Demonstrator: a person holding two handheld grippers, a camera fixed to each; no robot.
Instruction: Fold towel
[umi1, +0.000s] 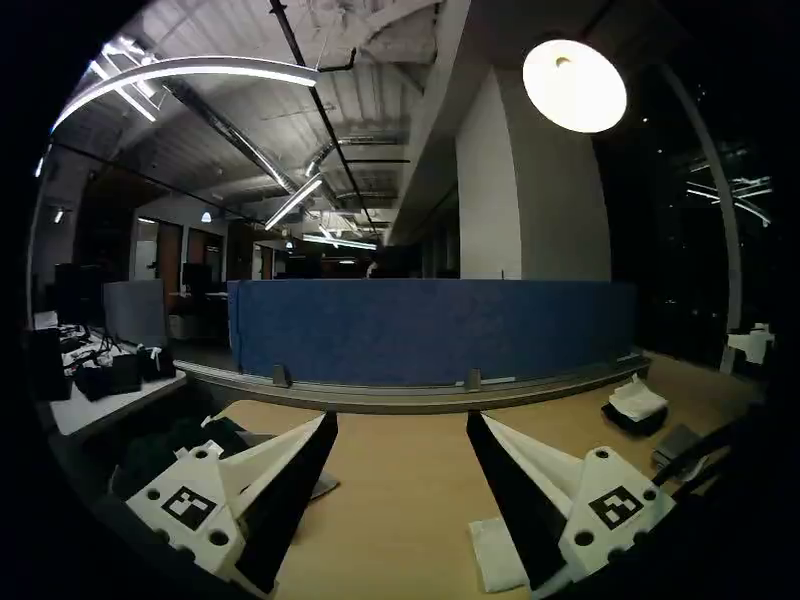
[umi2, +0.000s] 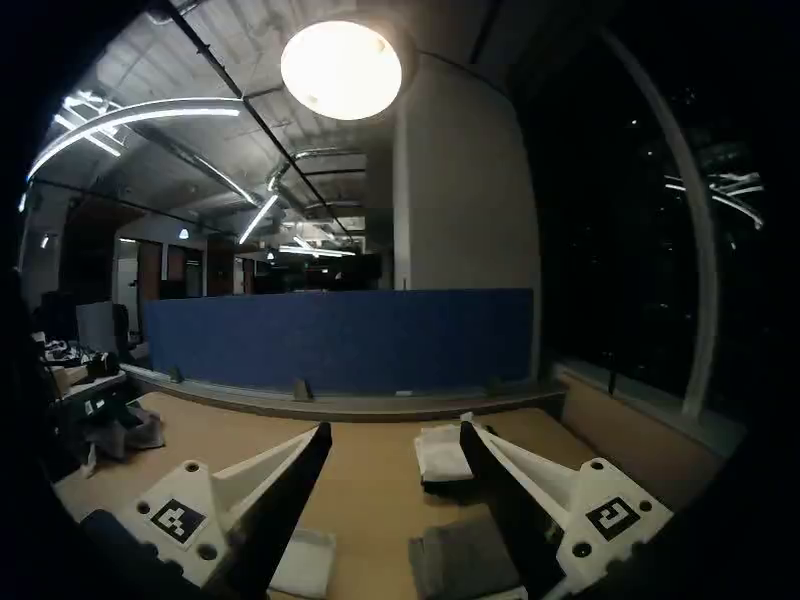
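We hold both tools level above the wooden tabletop (umi1: 400, 500), and neither has cloth in it. The left gripper (umi1: 400, 420) stands wide open with bare wood between its fingers. The right gripper (umi2: 395, 428) is just as wide and just as empty.

The nearest piece is a white towel (umi1: 495, 555) lying flat at the near edge of the tabletop. In the left gripper view it sits just beside the right-hand finger. In the right gripper view a white towel (umi2: 305, 560) lies under the left-hand finger, and we take it for the same one, lying between our two tools. A grey towel (umi2: 460, 565) lies just beside it. Farther in, toward the far right corner, a folded white towel (umi2: 442, 455) rests on something dark.

We judge the fold not yet begun on the near towel, so this is the approach. The next move calls for tipping both tools down, bringing each to a corner of the near hem and narrowing the fingers on one layer only.

The middle of the tabletop is open for the carry-over. A blue divider (umi1: 430, 330) closes the far edge. A heap of cloths (umi2: 125, 430) crowds the left edge, and a raised sill runs along the right edge.
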